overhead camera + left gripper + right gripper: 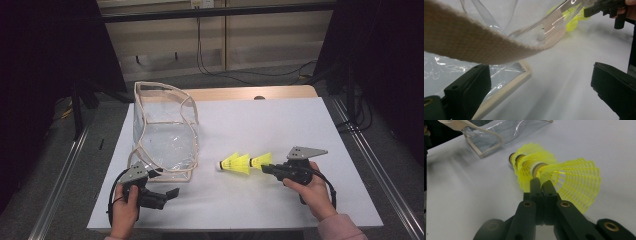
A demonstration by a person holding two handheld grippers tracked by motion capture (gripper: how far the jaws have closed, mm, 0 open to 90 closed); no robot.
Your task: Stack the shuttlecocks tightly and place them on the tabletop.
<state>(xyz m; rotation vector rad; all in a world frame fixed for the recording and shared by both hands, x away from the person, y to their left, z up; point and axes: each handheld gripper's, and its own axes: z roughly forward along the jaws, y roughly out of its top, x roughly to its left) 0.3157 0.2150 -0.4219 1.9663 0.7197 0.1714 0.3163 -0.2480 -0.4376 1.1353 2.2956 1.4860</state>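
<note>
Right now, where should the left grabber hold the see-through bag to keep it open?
Probably the cloth strap along the clear bag's top rim, coming from the near side where the left gripper waits, open. The strap is flat and thin enough to pinch; the plastic walls look slippery and floppy.

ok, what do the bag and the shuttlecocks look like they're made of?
Bag: clear glossy plastic film, likely vinyl; you see the table through it and it glints. Its beige trim looks like woven cotton webbing, with the weave visible. Shuttlecocks: neon-yellow moulded mesh skirts, probably nylon, matte; the bases look pale, material unclear.
</note>
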